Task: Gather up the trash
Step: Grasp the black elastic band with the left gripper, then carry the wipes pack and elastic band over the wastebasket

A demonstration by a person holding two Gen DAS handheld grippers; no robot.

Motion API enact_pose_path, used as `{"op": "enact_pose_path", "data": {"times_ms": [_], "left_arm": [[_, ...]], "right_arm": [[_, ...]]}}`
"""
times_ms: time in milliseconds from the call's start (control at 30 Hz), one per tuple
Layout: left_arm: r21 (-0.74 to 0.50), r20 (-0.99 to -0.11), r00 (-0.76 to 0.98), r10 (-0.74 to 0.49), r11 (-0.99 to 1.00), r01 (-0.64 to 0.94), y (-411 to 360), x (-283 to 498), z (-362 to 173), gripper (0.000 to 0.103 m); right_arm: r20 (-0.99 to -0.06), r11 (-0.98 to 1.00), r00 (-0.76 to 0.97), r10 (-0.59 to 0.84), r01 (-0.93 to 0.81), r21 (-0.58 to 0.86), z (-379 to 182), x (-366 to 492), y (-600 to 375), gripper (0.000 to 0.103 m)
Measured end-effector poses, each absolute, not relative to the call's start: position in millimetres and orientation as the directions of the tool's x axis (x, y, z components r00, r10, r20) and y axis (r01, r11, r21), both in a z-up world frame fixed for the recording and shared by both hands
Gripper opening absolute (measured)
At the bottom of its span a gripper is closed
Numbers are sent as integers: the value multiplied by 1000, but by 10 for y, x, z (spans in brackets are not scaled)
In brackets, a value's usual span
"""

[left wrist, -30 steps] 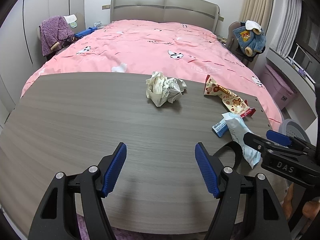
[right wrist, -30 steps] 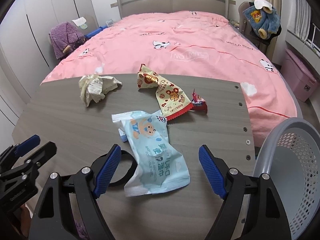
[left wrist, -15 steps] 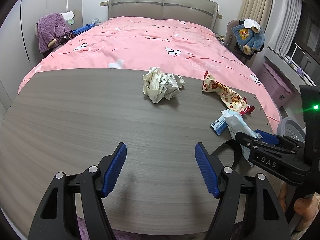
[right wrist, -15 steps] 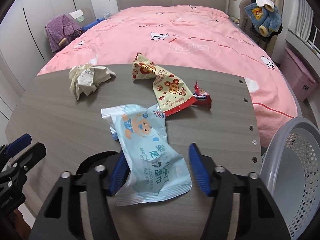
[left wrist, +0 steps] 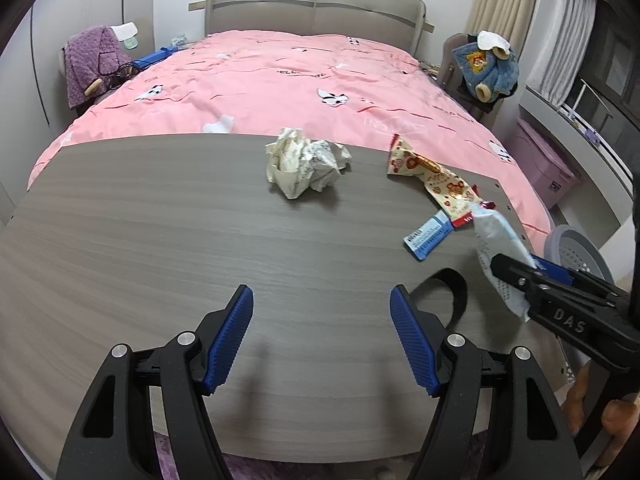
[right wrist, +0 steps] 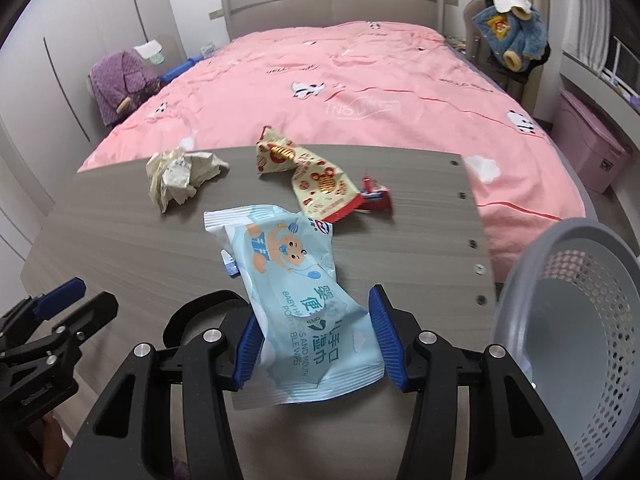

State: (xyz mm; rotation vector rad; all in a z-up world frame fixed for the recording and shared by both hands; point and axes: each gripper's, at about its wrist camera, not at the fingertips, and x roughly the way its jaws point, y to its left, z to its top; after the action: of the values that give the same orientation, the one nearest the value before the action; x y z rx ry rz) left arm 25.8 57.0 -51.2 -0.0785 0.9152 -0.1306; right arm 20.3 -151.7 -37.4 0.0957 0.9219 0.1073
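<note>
Between the right gripper (right wrist: 316,338) jaws, just closed, pale blue baby-wipes pack (right wrist: 298,280), cartoon baby print, left gripper (left wrist: 321,338) jaws apart, empty

Past my grey wood-grain surface (left wrist: 140,240) lies a bed (left wrist: 280,92) under a pink cover printed with small cows, its padded grey headboard (right wrist: 332,0) against the wall. A purple garment (left wrist: 92,64) hangs over a chair on the left — a blue fuzzy jacket (right wrist: 508,28) on another at the right. A pink storage box (right wrist: 592,152) stands by the window — beige curtain (left wrist: 496,4) above.
</note>
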Motion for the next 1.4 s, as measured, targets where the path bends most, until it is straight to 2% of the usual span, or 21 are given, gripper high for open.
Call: {"op": "enact_pose_path", "data": {"times_ms": [400, 1000, 1067, 1133, 1200, 1400], "left_arm": [[-135, -810, 540, -228, 969, 207, 168, 198, -620, 68], [-27, -836, 515, -189, 952, 304, -410, 391, -881, 67], [-15, -834, 521, -181, 952, 306, -430, 387, -874, 54], [-14, -836, 517, -184, 949, 315, -441, 391, -858, 31], [-34, -841, 504, -197, 949, 315, -414, 393, -843, 16], [-42, -834, 514, -201, 952, 304, -403, 308, -701, 14]], "right_arm": [[-767, 984, 634, 96, 55, 168, -230, -239, -1951, 50], [-746, 967, 655, 117, 96, 236, -205, -428, -2246, 50], [-746, 966, 655, 117, 98, 238, -215, -450, -2267, 50], [-748, 965, 654, 117, 102, 241, -221, -447, -2276, 50], [-748, 964, 653, 118, 107, 245, -235, -452, -2301, 50], [-735, 959, 667, 124, 111, 262, -204, -505, -2369, 50]]}}
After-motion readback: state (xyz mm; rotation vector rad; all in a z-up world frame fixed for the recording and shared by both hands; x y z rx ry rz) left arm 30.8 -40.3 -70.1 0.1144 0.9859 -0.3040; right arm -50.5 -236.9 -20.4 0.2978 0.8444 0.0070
